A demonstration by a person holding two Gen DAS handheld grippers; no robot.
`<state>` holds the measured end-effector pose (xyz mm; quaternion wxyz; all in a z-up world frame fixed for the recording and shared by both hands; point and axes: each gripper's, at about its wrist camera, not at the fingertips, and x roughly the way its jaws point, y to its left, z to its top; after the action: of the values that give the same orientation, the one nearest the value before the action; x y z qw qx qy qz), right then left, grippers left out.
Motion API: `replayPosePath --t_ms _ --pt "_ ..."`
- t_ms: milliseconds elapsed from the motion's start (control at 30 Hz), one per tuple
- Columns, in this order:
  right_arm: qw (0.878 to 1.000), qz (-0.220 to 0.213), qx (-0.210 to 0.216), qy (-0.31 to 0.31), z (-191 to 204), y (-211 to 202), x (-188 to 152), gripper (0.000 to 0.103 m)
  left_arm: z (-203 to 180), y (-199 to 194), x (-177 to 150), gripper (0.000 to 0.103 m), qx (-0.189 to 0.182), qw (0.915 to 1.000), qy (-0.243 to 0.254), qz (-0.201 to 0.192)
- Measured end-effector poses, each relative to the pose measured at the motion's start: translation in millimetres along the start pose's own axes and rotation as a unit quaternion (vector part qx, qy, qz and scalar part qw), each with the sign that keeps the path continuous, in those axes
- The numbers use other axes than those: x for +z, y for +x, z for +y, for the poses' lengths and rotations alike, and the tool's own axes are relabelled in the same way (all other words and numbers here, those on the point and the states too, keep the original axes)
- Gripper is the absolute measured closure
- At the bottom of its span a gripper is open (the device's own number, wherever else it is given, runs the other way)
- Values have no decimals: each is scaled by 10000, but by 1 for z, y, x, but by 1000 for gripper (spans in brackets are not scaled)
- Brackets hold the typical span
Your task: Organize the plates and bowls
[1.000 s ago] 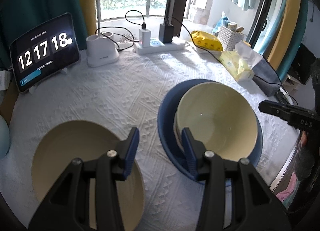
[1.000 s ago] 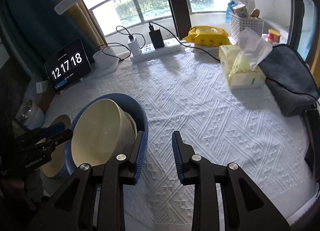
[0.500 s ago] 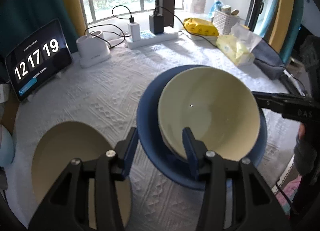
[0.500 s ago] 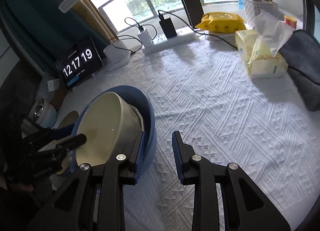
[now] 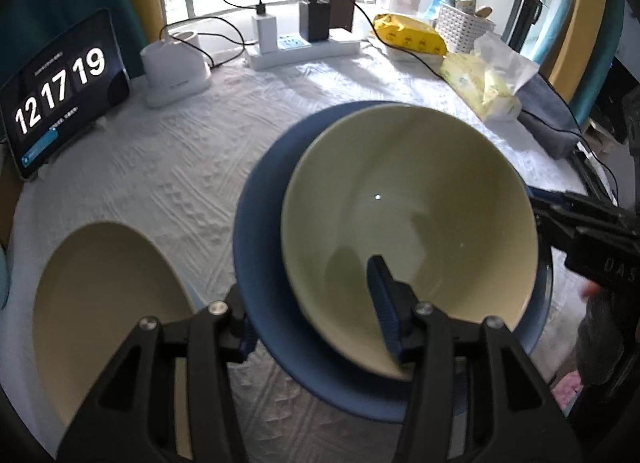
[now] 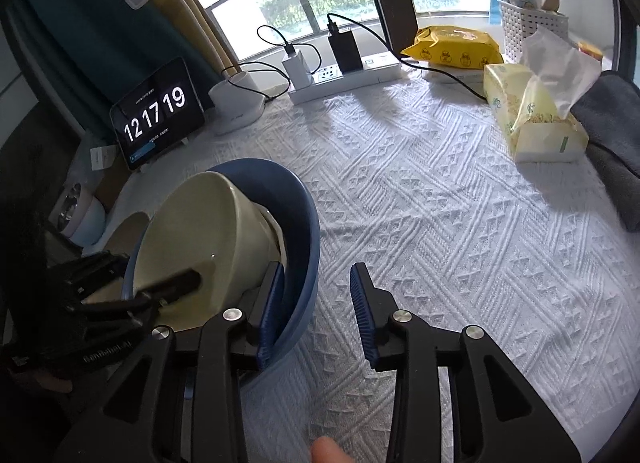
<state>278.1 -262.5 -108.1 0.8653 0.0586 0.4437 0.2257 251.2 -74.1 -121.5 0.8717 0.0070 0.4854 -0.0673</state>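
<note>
A cream bowl (image 5: 412, 219) sits inside a larger blue bowl (image 5: 264, 263) on the white tablecloth. My left gripper (image 5: 316, 311) is open and straddles their near rims: the right finger is inside the cream bowl, the left finger outside the blue bowl. A cream plate (image 5: 104, 303) lies to the left. In the right wrist view my right gripper (image 6: 316, 303) is open, its left finger (image 6: 272, 311) between the cream bowl (image 6: 192, 247) and the blue bowl's wall (image 6: 304, 231), its right finger outside over the cloth.
A tablet clock (image 5: 60, 91), a white charger base (image 5: 174, 71) and a power strip (image 5: 304, 53) with cables stand at the back. A yellow pack (image 6: 456, 47), a tissue box (image 6: 532, 119) and a grey cloth (image 6: 612, 123) lie at the right.
My left gripper has moved forward and right until its fingers straddle the rims of the stacked bowls. My right gripper has closed in on the blue bowl's right rim.
</note>
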Motion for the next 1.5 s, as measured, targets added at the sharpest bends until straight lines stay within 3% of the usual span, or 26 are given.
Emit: replayPosePath --t_ms 267,600,733,833,1100,1333,1500 --pt "9994 -123 229 218 -8 1 -2 67 -1 -13 -3 54 407 9980 85 -471" --pt "9988 -226 302 300 -8 0 -5 67 13 -18 -1 59 23 9976 -191 -659" --pt "9989 -221 302 296 -9 0 -5 67 30 -33 1 59 1 9949 -502 -879" --pt "9987 -214 342 318 -9 1 -5 67 42 -35 1 59 -244 9932 -735 -864" --pt "9989 -212 302 301 -8 1 -5 67 48 -61 3 59 -75 9886 -722 -1321" --pt "9989 -203 283 300 -8 2 -5 67 54 -32 -2 61 -52 9933 -813 -825" --pt "9990 -199 271 303 -8 2 -4 67 51 -28 -2 64 -61 9940 -709 -830"
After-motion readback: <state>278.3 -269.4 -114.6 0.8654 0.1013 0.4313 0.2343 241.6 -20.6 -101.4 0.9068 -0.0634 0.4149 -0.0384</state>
